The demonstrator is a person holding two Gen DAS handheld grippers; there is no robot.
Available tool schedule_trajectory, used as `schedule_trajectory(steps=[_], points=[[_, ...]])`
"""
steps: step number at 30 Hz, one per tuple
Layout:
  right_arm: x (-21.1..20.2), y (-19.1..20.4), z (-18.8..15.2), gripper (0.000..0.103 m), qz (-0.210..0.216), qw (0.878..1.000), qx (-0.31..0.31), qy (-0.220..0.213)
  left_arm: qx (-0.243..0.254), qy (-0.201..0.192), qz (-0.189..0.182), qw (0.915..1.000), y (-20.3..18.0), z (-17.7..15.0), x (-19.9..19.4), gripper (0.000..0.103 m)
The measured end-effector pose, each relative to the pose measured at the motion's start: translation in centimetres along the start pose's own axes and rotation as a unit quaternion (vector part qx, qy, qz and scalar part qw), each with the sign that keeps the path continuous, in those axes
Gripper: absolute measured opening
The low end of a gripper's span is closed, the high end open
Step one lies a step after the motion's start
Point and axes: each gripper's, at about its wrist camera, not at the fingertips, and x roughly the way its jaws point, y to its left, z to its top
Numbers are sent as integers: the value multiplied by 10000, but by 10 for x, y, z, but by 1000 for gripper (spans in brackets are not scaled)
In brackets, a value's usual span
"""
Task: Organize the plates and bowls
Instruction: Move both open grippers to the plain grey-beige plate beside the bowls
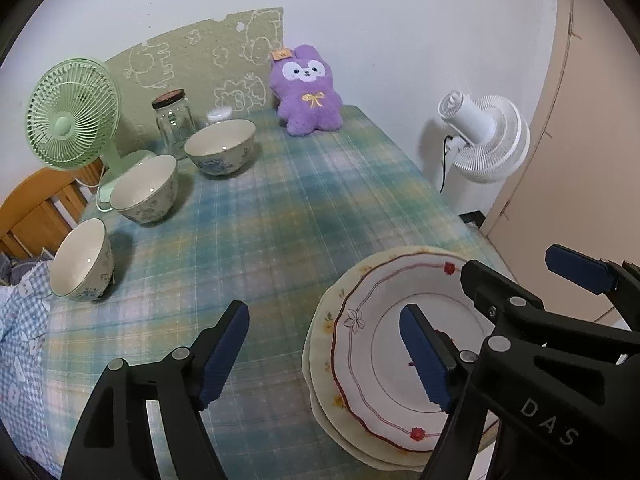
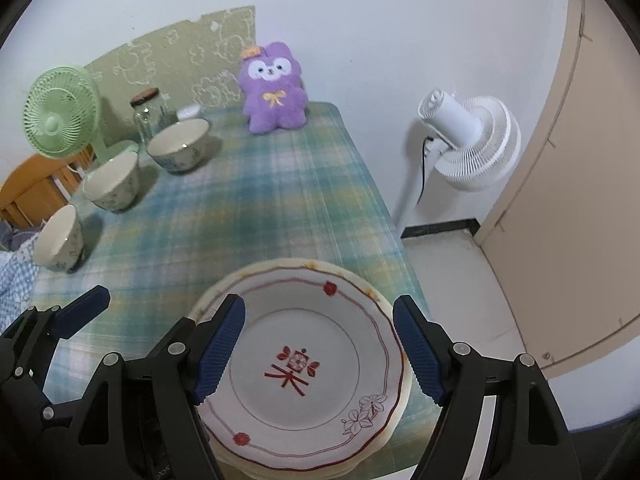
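Hovering wide open and empty, both tongs — left tongs (image 1: 324, 356), right tongs (image 2: 318, 346) — sit above the stacked plates (image 2: 304, 380) at the surface's near edge; glazed, stiff, breakable — grip rims. Bowls (image 1: 220, 146) stand apart.

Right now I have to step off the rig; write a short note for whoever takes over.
Left gripper: jaws open, empty, above the cloth beside the plates.
Right gripper: jaws open, empty, above the plate stack.
Plates: stacked at the table's near right corner, red-patterned one on top.
Bowls: three, unstacked, in a row along the left side: near bowl, middle bowl, far bowl.
Done: plates look stacked.
Left: probably gather the bowls into one stack.
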Motion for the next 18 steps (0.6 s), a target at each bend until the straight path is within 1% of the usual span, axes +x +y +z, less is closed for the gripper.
schedule_trajectory(steps=[2,4,6,9,10,12,15,18], points=[[-7,3,6,79,101,9999,-108,-1,-67,-6,11,10000,2,2,-4,79],[-11,5,10,79,188,9997,-177,16,-121,-35,100,9999,3,5,-10,80],[-16,7,15,79,294,9993,-239,-17,-190,-74,198,9996,4,8,-16,80],[-24,8,21,80,490,9982,-331,-108,-388,-112,222,9989,9,11,-26,81],[-25,9,23,82,539,9978,-369,-137,-457,-130,267,9985,12,12,-29,82],[-27,14,28,82,611,9969,-480,-148,-557,-152,390,9976,16,14,-33,91],[-34,21,33,82,705,9952,-626,-251,-756,-232,439,9959,24,15,-41,91],[-38,31,38,82,787,9930,-815,-321,-749,-294,605,9949,30,15,-45,93]])
